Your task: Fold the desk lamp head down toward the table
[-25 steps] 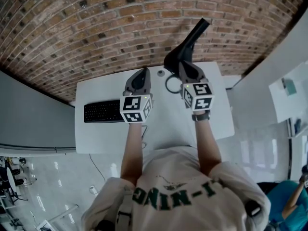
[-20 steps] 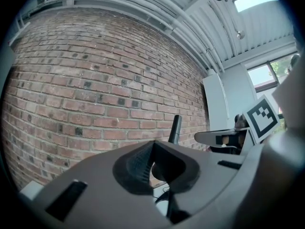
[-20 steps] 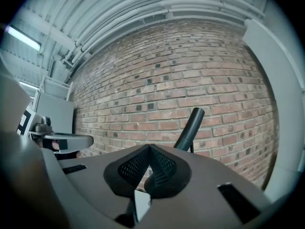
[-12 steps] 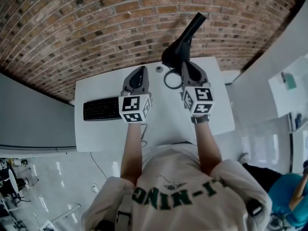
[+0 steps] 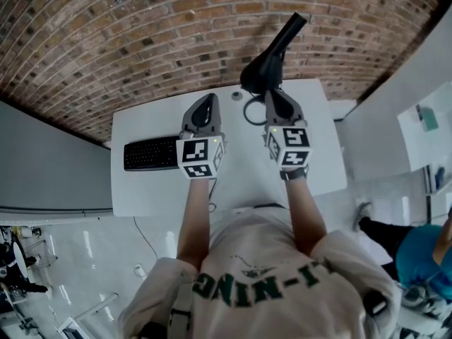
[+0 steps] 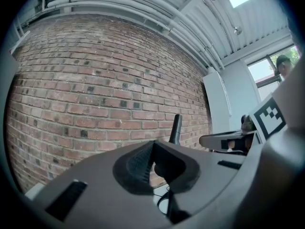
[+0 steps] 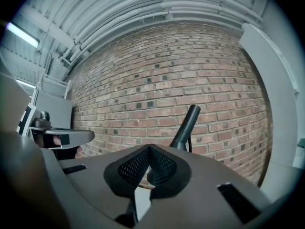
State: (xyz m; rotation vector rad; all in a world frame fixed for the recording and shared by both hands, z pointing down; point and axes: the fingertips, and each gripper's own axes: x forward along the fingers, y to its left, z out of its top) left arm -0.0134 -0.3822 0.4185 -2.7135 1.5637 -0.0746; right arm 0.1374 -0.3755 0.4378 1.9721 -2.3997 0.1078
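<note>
**Both claws clenched and empty, lamp standing ahead of the right one**

The left claw point(image 6: 152, 149) is pressing its jaws together tip to tip, and nothing is sitting between them. The right claw point(image 7: 148, 149) is doing the same: its jaws are meeting at the tips and gripping nothing. In the head view both are hovering side by side over the white worktop point(image 5: 145, 189), each pointing towards the brick wall point(image 5: 141, 34).

The black desk lamp point(image 5: 267, 66) is standing just ahead of the right claw's tips and ahead and to the right of the left claw. Its broad dark part is sitting closest to the right claw, and its slim arm is rising away from it at a tilt. From the right gripper view the arm is leaning up and to the right just beyond the jaws, not between them. Whether the claw is touching the lamp cannot be told.

A black keyboard point(image 5: 150, 154) is lying to the left of the left claw. A black loop point(image 5: 247, 113) is lying on the worktop between the two claws, nearer the right one.
</note>
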